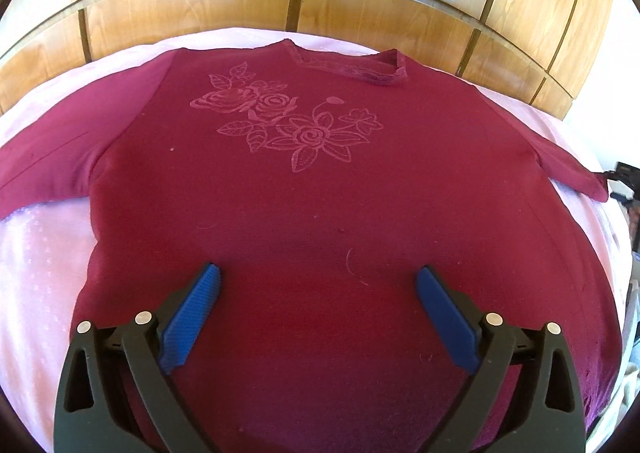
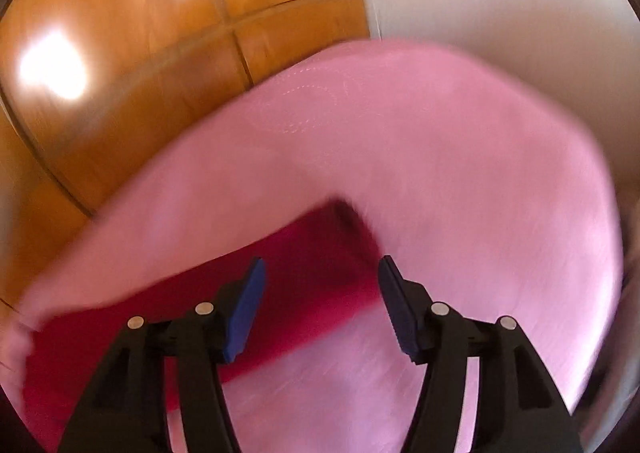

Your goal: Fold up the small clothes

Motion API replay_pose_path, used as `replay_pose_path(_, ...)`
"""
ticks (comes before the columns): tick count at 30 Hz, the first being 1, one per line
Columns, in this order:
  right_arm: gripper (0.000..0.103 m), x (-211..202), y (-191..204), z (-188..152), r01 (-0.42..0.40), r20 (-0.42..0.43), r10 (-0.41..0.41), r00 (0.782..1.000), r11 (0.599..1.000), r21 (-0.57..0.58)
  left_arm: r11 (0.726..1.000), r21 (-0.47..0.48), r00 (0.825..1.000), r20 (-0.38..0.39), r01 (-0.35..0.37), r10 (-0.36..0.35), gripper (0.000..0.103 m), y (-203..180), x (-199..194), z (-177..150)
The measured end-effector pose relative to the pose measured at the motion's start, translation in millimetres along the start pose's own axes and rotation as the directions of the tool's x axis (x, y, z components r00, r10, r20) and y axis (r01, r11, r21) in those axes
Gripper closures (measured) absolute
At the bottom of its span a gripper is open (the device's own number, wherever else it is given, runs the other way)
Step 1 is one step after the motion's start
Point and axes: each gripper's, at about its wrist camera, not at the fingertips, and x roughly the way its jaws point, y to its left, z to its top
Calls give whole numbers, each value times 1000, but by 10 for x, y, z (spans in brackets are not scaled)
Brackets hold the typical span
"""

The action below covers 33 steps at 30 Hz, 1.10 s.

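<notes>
A maroon sweater (image 1: 320,181) lies spread flat, front up, on a pink bedcover (image 1: 40,253) beneath two gaping grippers.

Ahead of the left gripper (image 1: 318,281), whose ribbed blue pads (image 1: 192,317) stand wide with nothing between them, the knit runs lengthwise away to a ribbed neckline (image 1: 352,69) at the far end, hem nearest; one sleeve reaches off to the gripper's left, the other (image 1: 568,169) to its right. A tone-on-tone outline of roses and leaves (image 1: 288,121) crosses the chest; no lettering or label is readable. Glossy wooden panels (image 1: 200,5) rise behind. In the blurred right view, the right gripper (image 2: 322,273) hovers part-open and empty over a maroon sleeve end (image 2: 312,253) on the cover.
</notes>
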Motion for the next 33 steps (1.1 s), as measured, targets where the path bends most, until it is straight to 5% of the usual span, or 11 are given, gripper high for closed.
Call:
replay_pose_path(4,44,119,-211,-238,-165,-76,181,980,969,182,1000,4,1000,-2,-1,1,5,2,3,-2)
replay_pose_path(8,61,362,-91,-182,-178,-77,195,978,966,185,1000,8,1000,-3,-6,6,4,-7,-1,-1)
replay_pose_path(9,86,414,1,-161,-138,-98,153,983,980,144,1000,8,1000,-3,-7,7,4,-7,-1,-1)
replay_pose_path(10,92,500,54,-140,-106,-110,119,987,988,114,1000,9,1000,-4,-8,8,4,-5,-2,0)
replay_pose_path(15,94,220,276,90,-32,16,32,999,999,-29,1000,9,1000,-4,-7,7,4,-4,-2,5)
replay_pose_path(19,94,489,195,40,103,-79,-109,991,992,-79,1000,6,1000,-4,-2,2,4,8,9,9)
replay_pose_path(22,88,519,200,-6,99,-75,-104,992,992,-73,1000,5,1000,-2,0,0,4,16,13,8)
replay_pose_path(24,41,351,203,-12,123,-32,-124,992,992,-43,1000,4,1000,-2,3,-3,4,26,12,7)
replay_pose_path(25,35,289,257,-27,139,-2,-139,990,989,-44,1000,2,1000,-2,6,-6,4,34,6,8)
replay_pose_path(29,28,-65,629,-185,90,36,-86,996,985,-144,998,-42,999,-16,42,-43,5,99,-120,34)
replay_pose_path(33,23,-336,1281,-655,-105,-51,94,994,941,-321,970,-216,994,30,107,-103,12,399,-469,-44)
